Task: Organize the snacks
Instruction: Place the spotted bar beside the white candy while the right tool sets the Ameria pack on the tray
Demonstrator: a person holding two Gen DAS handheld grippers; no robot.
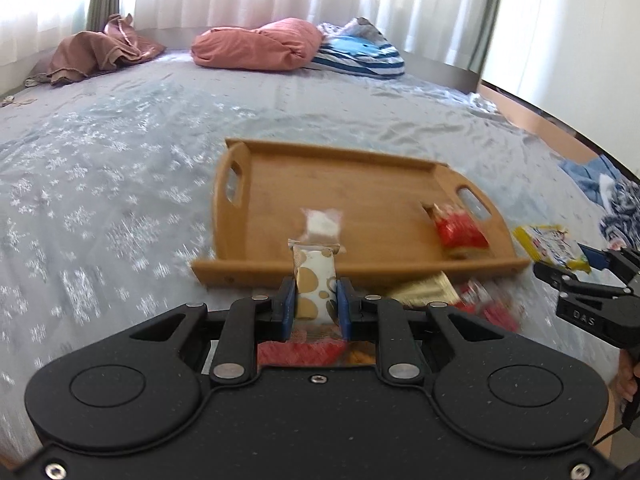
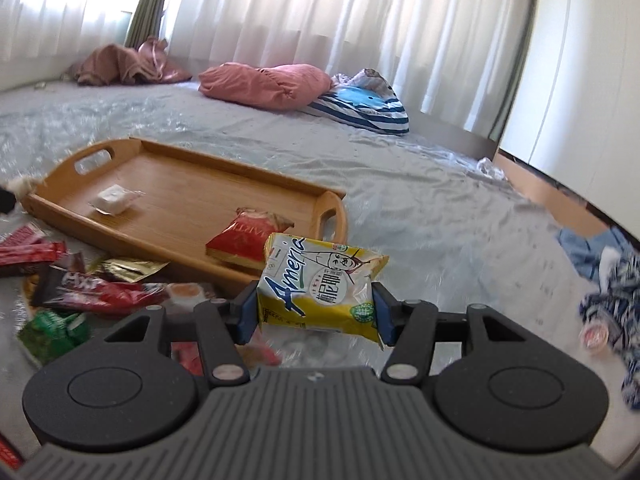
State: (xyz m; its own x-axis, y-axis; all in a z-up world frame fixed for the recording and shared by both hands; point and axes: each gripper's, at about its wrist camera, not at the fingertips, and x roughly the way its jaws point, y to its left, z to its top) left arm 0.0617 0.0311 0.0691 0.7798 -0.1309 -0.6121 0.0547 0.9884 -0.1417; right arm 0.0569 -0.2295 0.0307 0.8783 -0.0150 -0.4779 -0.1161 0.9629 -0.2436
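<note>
A wooden tray (image 1: 360,184) (image 2: 180,184) lies on the bed. It holds a small white packet (image 1: 322,222) (image 2: 114,199) and a red snack pack (image 1: 460,232) (image 2: 244,240). My left gripper (image 1: 316,300) is shut on a white bar with gold dots (image 1: 314,280), held just before the tray's near rim. My right gripper (image 2: 316,312) is shut on a yellow snack packet (image 2: 320,284), right of the tray's near corner; it also shows in the left wrist view (image 1: 552,246). Several loose snacks (image 2: 92,292) (image 1: 452,292) lie in front of the tray.
The bed has a grey sheet (image 1: 120,200). A pink pillow (image 1: 256,44), a striped pillow (image 1: 360,56) and brown cloth (image 1: 100,52) lie at the far side by white curtains. Blue patterned cloth (image 2: 612,280) lies at the right edge.
</note>
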